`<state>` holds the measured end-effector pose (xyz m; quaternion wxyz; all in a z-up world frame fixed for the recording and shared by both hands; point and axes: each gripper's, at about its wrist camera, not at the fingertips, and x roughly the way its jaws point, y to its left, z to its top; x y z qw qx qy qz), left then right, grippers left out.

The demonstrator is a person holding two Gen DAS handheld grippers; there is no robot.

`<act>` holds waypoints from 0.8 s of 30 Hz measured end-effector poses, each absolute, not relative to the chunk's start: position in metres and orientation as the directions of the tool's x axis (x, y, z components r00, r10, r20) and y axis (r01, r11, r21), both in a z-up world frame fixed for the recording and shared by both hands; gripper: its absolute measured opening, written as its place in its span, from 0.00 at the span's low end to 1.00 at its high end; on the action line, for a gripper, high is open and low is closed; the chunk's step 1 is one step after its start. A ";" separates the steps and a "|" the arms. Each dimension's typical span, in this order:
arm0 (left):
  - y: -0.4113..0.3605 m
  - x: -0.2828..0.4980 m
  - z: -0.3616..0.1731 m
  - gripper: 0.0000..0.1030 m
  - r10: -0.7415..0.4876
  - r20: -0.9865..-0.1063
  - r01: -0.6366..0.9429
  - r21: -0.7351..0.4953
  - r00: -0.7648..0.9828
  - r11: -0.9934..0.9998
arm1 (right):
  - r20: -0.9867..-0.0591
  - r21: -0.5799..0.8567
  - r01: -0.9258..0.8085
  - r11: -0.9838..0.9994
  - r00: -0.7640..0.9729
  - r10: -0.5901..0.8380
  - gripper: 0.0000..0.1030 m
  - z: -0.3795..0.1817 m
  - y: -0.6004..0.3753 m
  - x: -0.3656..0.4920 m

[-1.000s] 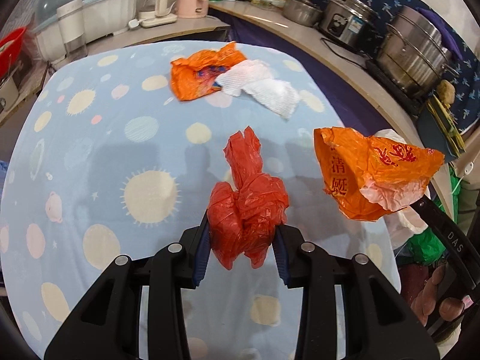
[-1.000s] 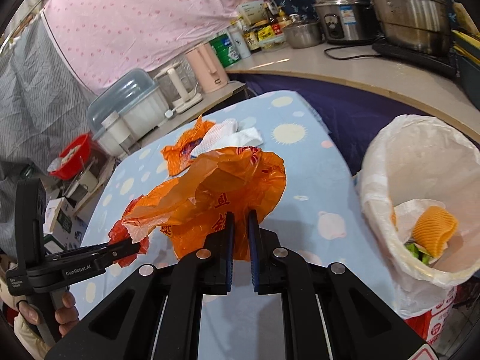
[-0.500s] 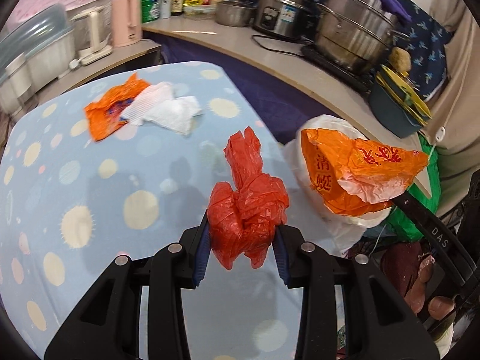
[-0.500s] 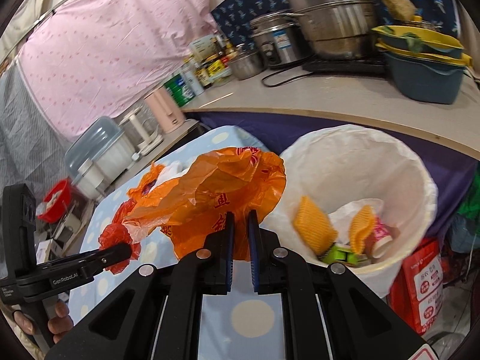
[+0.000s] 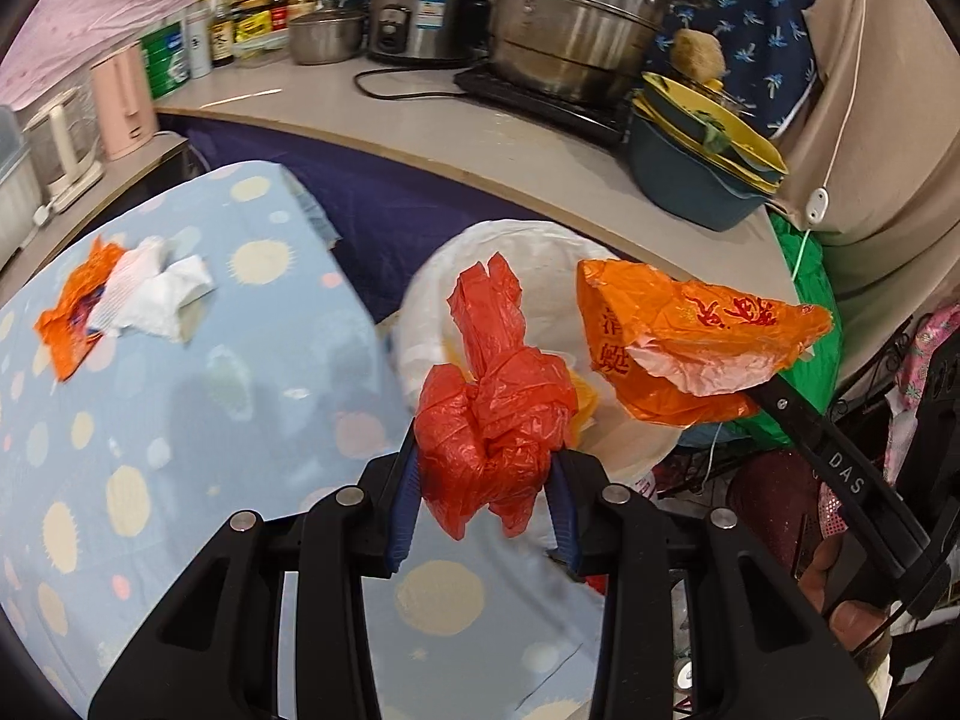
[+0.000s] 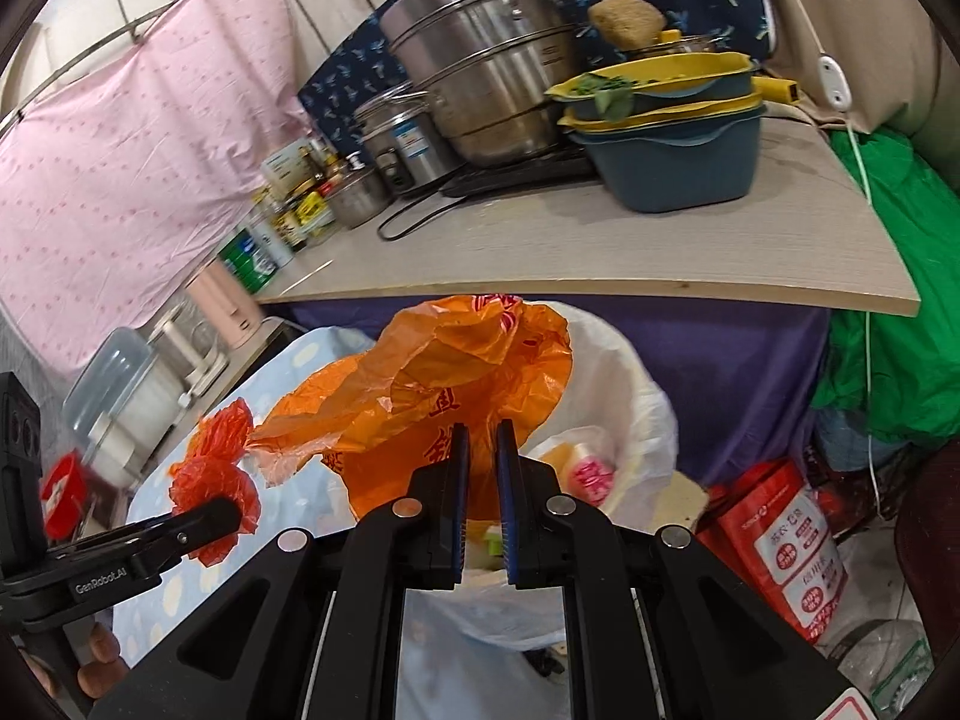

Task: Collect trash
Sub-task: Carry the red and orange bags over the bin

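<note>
We see the left gripper [image 5: 485,501] w/ its blue-padded fingers [image 5: 401,516] clenched on a crumpled red plastic bag [image 5: 492,414], held above the near edge of the trash bin [image 5: 420,324], a white-lined bin just beside the table [image 5: 180,420]. The bag's lower folds hang between the pads, so the contact itself is hidden.

The right gripper [image 6: 480,498] grips an orange plastic bag w/ red print [image 6: 432,384]; its fingers [image 6: 459,480] stand almost together w/ a thin fold of the bag between them. In the left wrist view the same bag [image 5: 690,342] hangs over the bin's right side, and only one black finger of the right gripper [image 5: 828,456] shows under it. The hand on that gripper is cut off at the frame edge.

Bin contents are mostly hidden behind both bags: we make out a white wrapper w/ pink print [image 6: 591,468] and a bit of green, not much else.

Still on the table, at its far left: an orange wrapper [image 5: 72,312] w/ a crumpled white paper towel [image 5: 153,294] lying partly on top, touching it. Both are blurred; wrapper print unreadable.

Behind, the counter [image 5: 480,138] carries a steel steamer pot [image 5: 576,24], a rice cooker [image 5: 420,18] and stacked basins [image 5: 696,168].
</note>
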<state>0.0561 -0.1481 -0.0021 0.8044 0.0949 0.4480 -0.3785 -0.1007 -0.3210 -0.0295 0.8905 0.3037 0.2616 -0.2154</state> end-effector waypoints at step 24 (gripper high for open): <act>-0.228 0.076 -0.042 0.59 -0.480 -0.834 0.701 -0.170 0.272 0.693 | -0.654 0.423 0.615 0.666 0.716 -0.246 0.24 -0.063 -0.362 -0.066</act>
